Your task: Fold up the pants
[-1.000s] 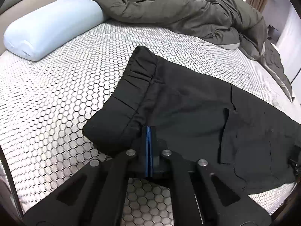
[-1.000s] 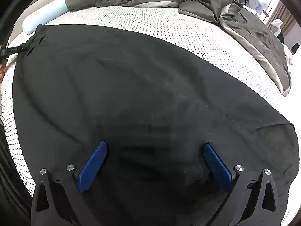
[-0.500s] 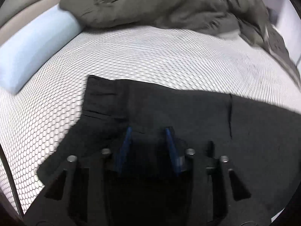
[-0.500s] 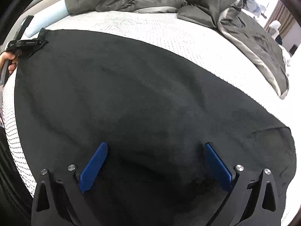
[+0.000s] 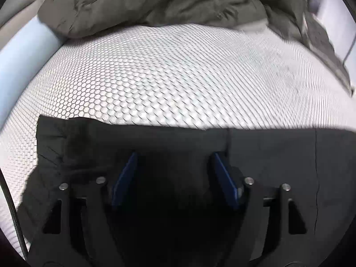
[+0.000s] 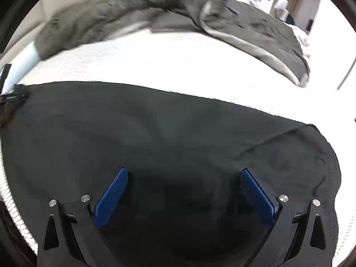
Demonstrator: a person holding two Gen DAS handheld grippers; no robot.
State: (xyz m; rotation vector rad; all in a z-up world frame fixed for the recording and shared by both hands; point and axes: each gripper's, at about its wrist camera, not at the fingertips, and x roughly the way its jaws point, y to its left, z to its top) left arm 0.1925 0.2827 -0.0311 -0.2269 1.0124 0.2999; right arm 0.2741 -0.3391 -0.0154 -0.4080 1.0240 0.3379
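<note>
Black pants (image 5: pixel 267 155) lie flat along the near edge of the bed. In the left wrist view the gathered waistband (image 5: pixel 53 138) is at the left. My left gripper (image 5: pixel 174 158) is open and empty just above the fabric near the waistband. In the right wrist view the pants (image 6: pixel 166 129) spread across the lower half, with the leg end (image 6: pixel 322 155) at the right. My right gripper (image 6: pixel 183 173) is wide open and empty over the leg part. The left gripper's tip (image 6: pixel 13 96) shows at the far left edge of that view.
The white honeycomb-patterned mattress (image 5: pixel 178 77) stretches beyond the pants. A crumpled olive-grey duvet (image 5: pixel 166 2) is heaped along the far side and right. A pale blue bolster pillow (image 5: pixel 20 51) lies at the left. The bed's near edge is close below both grippers.
My left gripper let go of the waistband, opened, and swung to face across the bed. My right gripper stayed open and tilted up, so the pants sit lower in view.
</note>
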